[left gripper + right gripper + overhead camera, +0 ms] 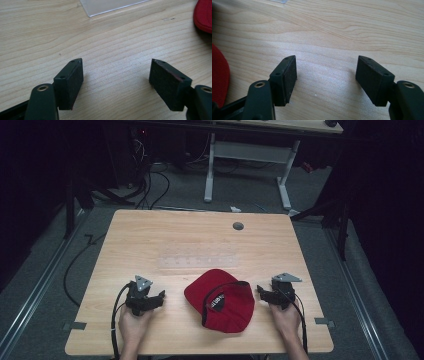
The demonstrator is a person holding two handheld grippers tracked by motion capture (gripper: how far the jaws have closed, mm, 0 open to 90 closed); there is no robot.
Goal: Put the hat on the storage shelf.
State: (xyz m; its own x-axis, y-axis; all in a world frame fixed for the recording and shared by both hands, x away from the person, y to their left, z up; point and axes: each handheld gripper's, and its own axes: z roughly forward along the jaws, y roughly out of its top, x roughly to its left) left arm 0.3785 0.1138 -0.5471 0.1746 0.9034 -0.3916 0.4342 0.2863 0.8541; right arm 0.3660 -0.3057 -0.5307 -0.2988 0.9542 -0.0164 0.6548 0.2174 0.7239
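High view shows us the red cap (220, 300) lying on the table (150, 240) between our two grippers, near its front edge, while the left gripper (116, 75) and the right gripper (327, 72) both rest beside it with jaws wide apart, holding nothing.
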